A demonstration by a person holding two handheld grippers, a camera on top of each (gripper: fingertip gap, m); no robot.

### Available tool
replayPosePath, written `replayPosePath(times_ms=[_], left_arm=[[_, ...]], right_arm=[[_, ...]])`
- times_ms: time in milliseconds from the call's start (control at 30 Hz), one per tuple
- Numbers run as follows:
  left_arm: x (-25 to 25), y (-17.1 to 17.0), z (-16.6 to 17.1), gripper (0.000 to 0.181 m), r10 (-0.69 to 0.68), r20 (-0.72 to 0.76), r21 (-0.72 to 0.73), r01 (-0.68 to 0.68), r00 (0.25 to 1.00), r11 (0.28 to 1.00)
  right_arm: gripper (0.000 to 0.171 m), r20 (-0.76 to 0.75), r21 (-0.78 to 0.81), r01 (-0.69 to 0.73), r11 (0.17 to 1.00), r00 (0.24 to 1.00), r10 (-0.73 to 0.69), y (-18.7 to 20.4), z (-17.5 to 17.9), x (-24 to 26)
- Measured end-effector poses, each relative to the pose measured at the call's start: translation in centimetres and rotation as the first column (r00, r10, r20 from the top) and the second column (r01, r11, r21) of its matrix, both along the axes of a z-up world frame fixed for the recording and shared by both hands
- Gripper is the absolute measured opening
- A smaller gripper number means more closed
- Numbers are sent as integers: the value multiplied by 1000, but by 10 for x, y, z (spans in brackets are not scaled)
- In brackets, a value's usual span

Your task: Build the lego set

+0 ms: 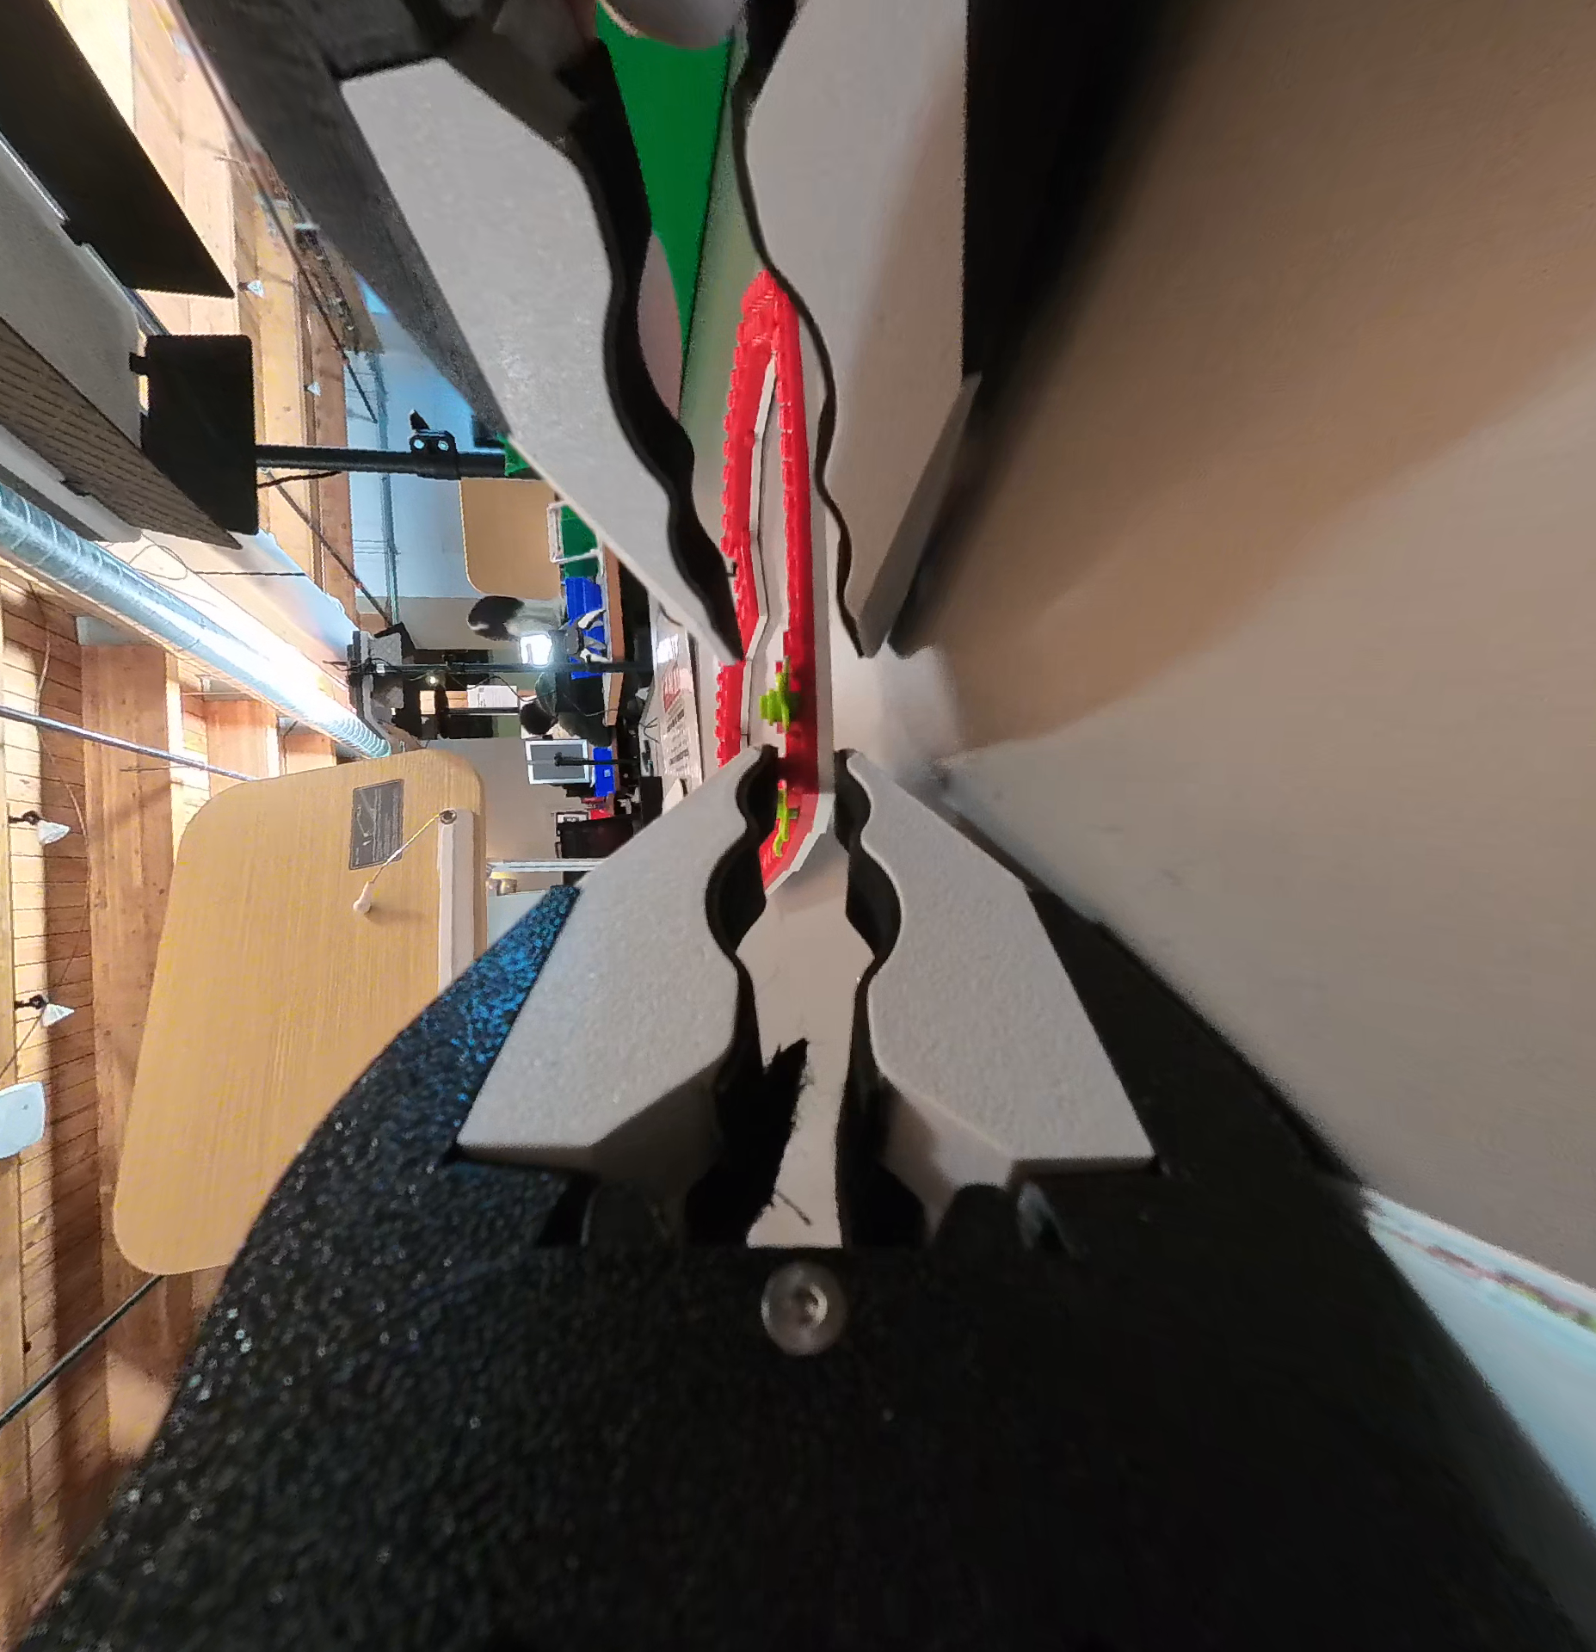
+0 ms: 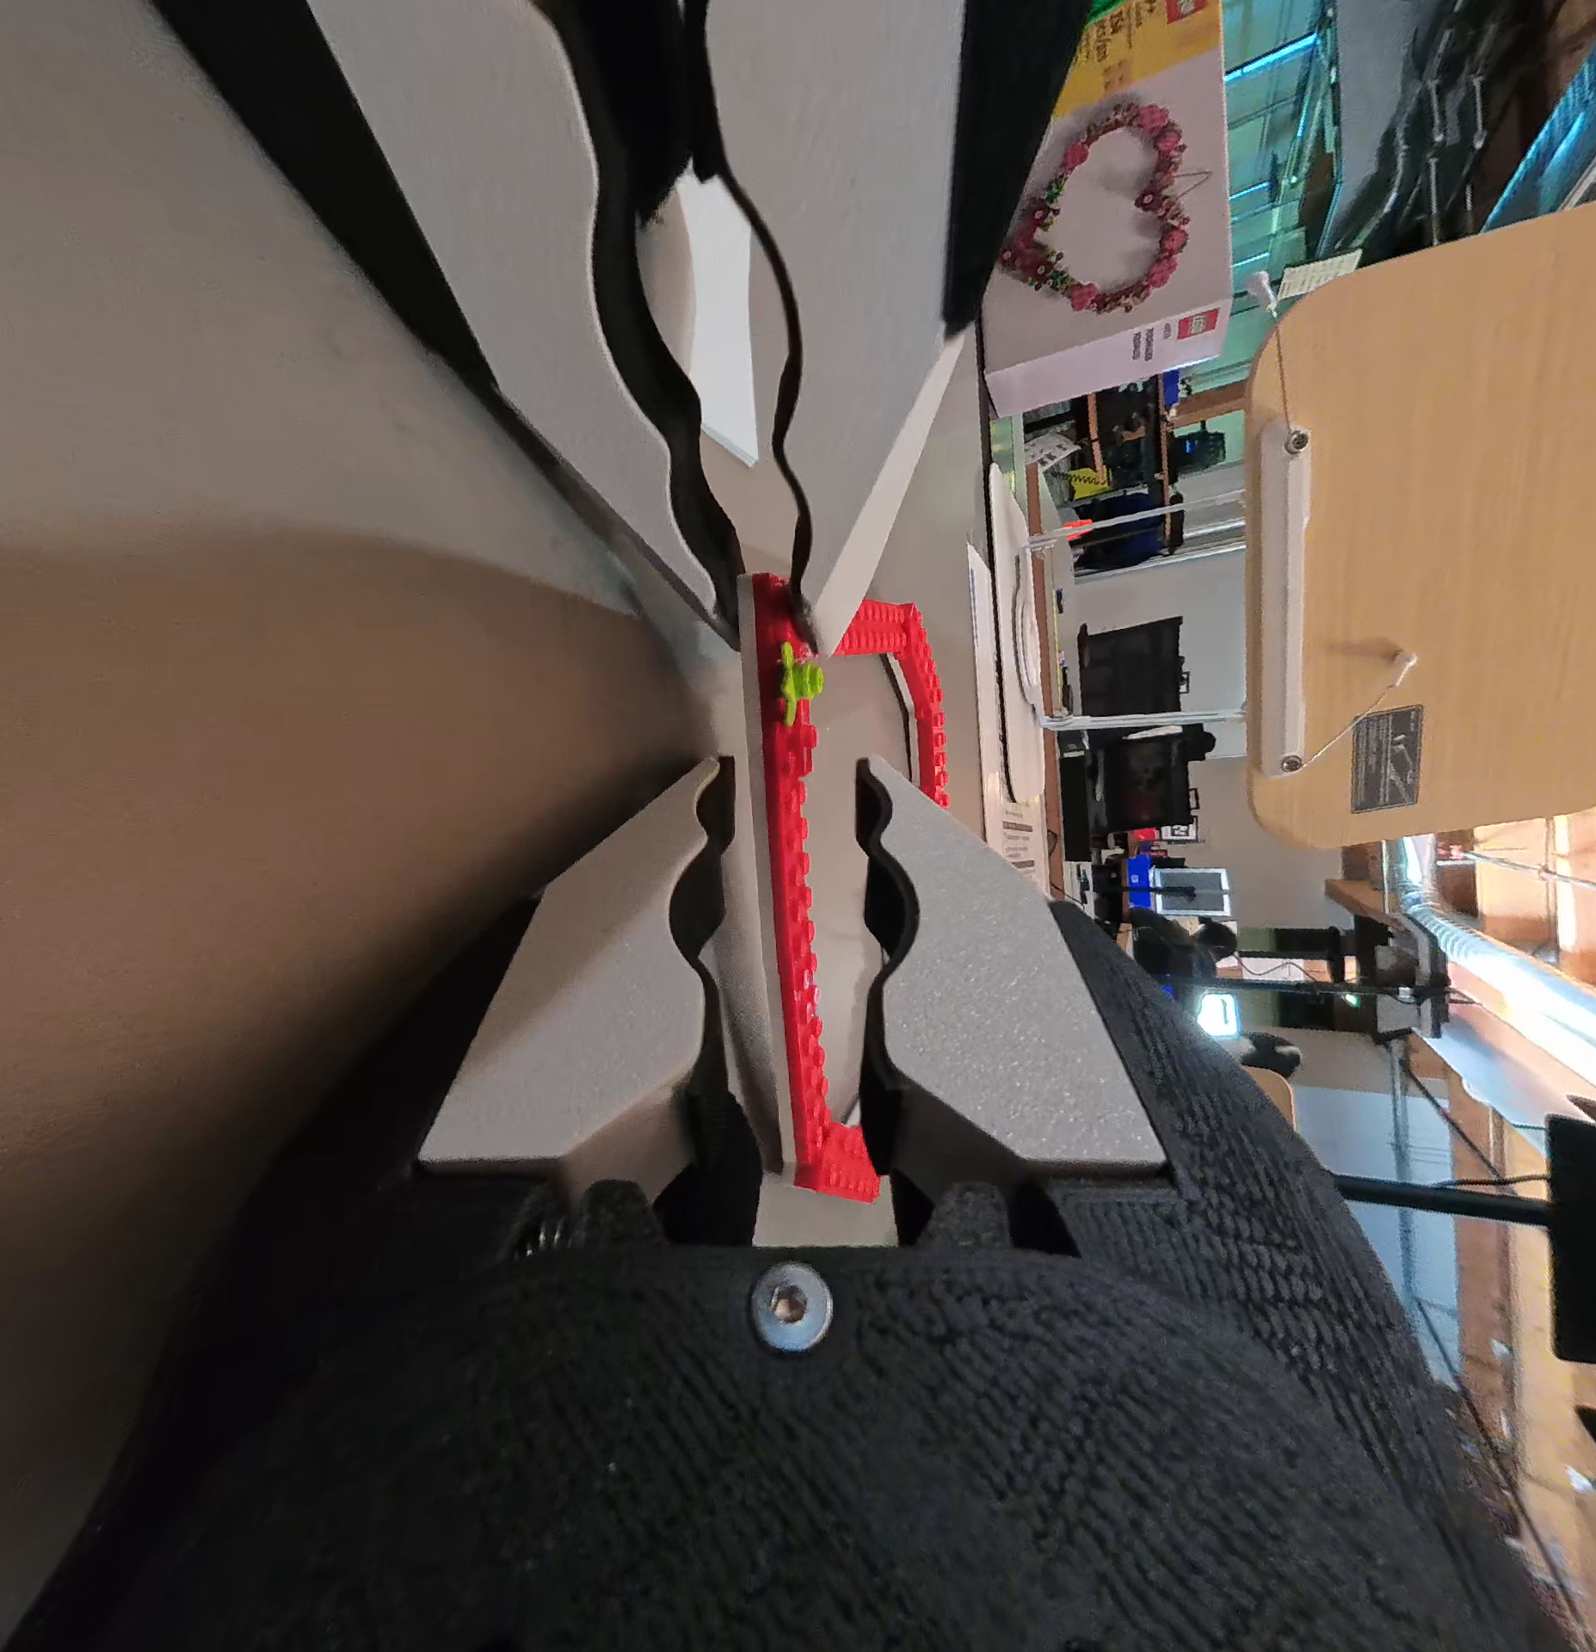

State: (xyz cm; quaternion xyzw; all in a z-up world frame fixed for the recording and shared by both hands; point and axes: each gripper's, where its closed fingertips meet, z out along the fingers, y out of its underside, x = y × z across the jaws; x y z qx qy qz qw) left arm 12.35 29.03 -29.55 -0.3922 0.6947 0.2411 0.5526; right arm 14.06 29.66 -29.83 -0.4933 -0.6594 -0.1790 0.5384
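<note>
A red studded Lego frame [image 1: 798, 536] with a white underside is held edge-on just off the tan table [image 1: 1268, 536]. My left gripper [image 1: 803, 760] is shut on one end of it, next to a lime green plant piece [image 1: 781, 702]; a second lime piece [image 1: 785, 818] sits between its fingers. My right gripper [image 2: 794, 769] reaches in from the opposite side, and the frame's long side [image 2: 798, 939] runs between its jaws. One jaw touches the white underside, and a small gap shows on the stud side. The right wrist view shows my left gripper [image 2: 772, 626] by one lime piece [image 2: 798, 684].
The set's box [image 2: 1125, 206], with a heart wreath pictured on it, stands on the table [image 2: 284, 715] beyond the frame. A white rounded object [image 2: 1026, 644] lies next to it. A green sheet [image 1: 669, 134] lies beyond the right gripper. A wooden panel [image 1: 302, 983] hangs in the background. Only a small space, under 4 cm, lies between the two pairs of fingers.
</note>
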Motion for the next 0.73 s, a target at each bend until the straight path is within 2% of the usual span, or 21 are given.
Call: replayPosePath(times_ms=[133, 233, 400, 500, 600, 667, 733], left_arm=[[-1, 0, 1, 10, 1, 11, -6, -1, 1000, 1000], [1, -3, -1, 12, -14, 29, -57, 16, 999, 998], [2, -23, 3, 43, -33, 141, -277, 71, 989, 958], [-5, -30, 17, 49, 0, 222, -383, 87, 975, 920], [-20, -32, 33, 52, 60, 296, -448, 83, 953, 890], [-33, -31, 47, 53, 116, 368, -480, 82, 923, 873], [-47, -30, 60, 53, 175, 449, -515, 94, 876, 852]], right_arm=[[10, 15, -2, -4, 1000, 1000, 4, 0, -1, 1], [10, 38, 14, -9, 1000, 999, 8, -1, -2, 2], [16, 56, -38, -36, 999, 998, 38, -4, -6, 10], [20, 88, -71, -84, 994, 992, 90, -8, -5, 20], [26, 93, -166, -142, 976, 983, 159, -17, -4, 31], [36, 30, -306, -192, 932, 977, 211, -30, -2, 35], [47, -41, -435, -190, 880, 981, 192, -36, 0, 41]])
